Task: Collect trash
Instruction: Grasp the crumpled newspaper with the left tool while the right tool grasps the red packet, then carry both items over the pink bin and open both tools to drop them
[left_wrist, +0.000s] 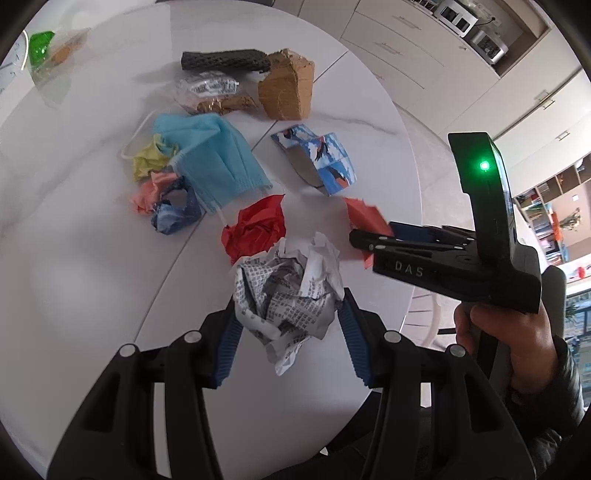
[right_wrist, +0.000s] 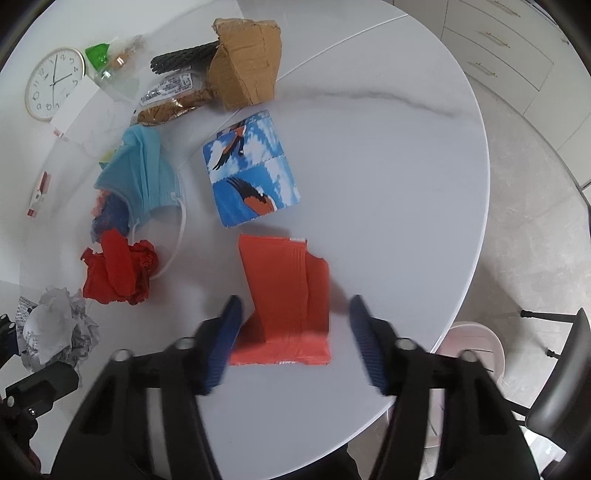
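My left gripper has its blue pads against both sides of a crumpled printed paper ball, which also shows in the right wrist view. My right gripper is open, its fingers on either side of an orange-red wrapper lying on the round white table; the gripper also shows in the left wrist view. More trash lies behind: a crumpled red paper, a blue face mask, a blue bird-print carton and torn brown cardboard.
Small crumpled papers, a black mesh sleeve and a snack wrapper lie further back. A wall clock and a clear bag lie at the far left. A pale plastic bin stands below the table edge, a chair beside it.
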